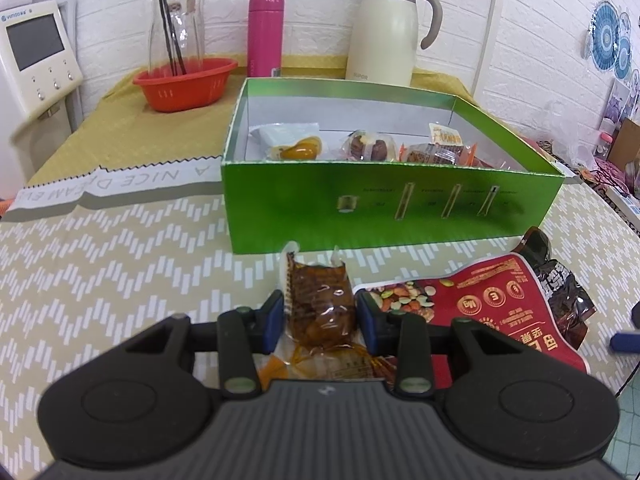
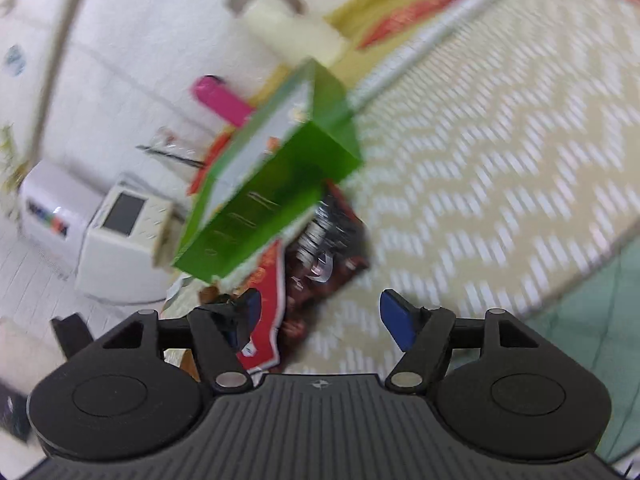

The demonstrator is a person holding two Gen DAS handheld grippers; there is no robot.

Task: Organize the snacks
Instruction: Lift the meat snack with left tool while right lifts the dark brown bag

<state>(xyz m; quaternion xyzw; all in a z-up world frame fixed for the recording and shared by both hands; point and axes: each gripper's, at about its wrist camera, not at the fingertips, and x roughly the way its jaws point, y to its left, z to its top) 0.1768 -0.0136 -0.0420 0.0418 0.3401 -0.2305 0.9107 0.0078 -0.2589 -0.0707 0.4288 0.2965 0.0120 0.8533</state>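
Left claw (image 1: 320,316) pinching brown snack (image 1: 320,304), just short of green box (image 1: 384,208) on desk (image 1: 120,248). Right claw (image 2: 320,316) spread, empty. Step: transfer. Next: lift over near wall, release inside.

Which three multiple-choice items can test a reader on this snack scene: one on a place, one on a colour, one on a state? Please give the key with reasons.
1. Where does the pink bottle stand?
A. inside the box
B. behind the box, by the wall
C. in the red basket

2. What colour is the outside of the box?
A. green
B. blue
C. white

3. How is the right gripper?
A. shut on a bag
B. open, holding nothing
C. shut on nothing

Key:
1 B, the pink bottle stands behind the green box.
2 A, its walls are green.
3 B, the right gripper shows fingers wide apart with nothing between.
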